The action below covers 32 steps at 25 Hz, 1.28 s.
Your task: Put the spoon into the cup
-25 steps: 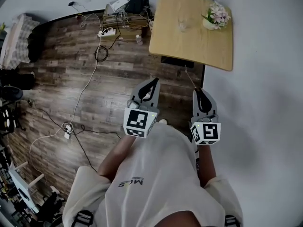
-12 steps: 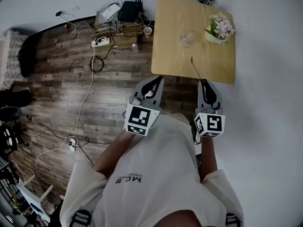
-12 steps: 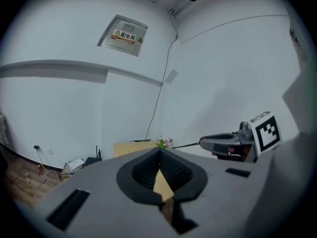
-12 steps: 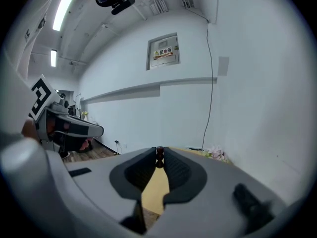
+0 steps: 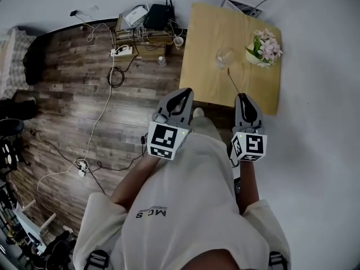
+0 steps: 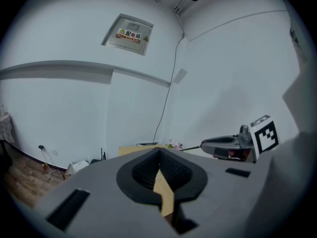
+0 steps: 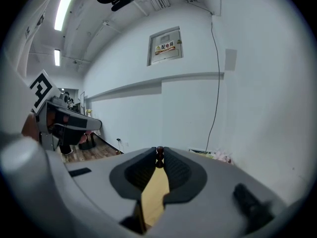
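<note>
A clear glass cup [image 5: 224, 58] stands on the light wooden table [image 5: 208, 38], left of a pot of pink flowers [image 5: 263, 47]. My right gripper [image 5: 242, 98] is shut on the handle of a thin long spoon [image 5: 233, 82], which points up toward the cup and ends just short of it. In the right gripper view the dark handle end of the spoon [image 7: 159, 155] shows pinched between the jaw tips. My left gripper [image 5: 183, 93] hovers at the table's near edge, shut with nothing in it; its tips [image 6: 159, 152] meet in the left gripper view.
A white wall with a grey cable and a small panel [image 6: 130, 32] rises behind the table. Left of the table, cables, a power strip [image 5: 124, 50] and a router [image 5: 158, 16] lie on the wooden floor. The person's torso [image 5: 180, 207] fills the lower frame.
The table has drawn closer beneath both grippers. The spoon tip has moved over the tabletop, closer to the cup. Both grippers remain shut.
</note>
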Each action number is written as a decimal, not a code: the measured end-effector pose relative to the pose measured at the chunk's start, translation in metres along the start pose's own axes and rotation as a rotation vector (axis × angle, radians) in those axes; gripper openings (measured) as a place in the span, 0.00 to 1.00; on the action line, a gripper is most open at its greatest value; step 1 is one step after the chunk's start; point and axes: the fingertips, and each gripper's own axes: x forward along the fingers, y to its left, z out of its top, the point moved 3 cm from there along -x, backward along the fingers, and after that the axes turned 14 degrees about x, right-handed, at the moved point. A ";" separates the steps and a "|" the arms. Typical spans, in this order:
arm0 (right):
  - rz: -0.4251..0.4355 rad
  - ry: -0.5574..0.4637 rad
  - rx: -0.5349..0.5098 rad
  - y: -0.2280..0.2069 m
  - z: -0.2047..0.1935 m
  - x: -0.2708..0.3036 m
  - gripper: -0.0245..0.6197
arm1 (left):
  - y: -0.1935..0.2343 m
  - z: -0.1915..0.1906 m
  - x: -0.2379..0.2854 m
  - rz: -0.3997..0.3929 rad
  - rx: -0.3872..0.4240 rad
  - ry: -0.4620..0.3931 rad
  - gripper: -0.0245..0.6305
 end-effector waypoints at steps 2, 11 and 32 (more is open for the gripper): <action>0.011 0.014 0.000 -0.011 -0.001 0.004 0.13 | -0.004 0.005 0.004 0.020 -0.020 0.000 0.05; 0.083 0.038 -0.016 -0.054 -0.003 0.053 0.13 | -0.002 0.008 0.046 0.092 -0.009 0.039 0.05; 0.103 0.153 0.010 -0.096 -0.059 0.126 0.13 | -0.008 -0.048 0.093 0.168 -0.081 0.154 0.05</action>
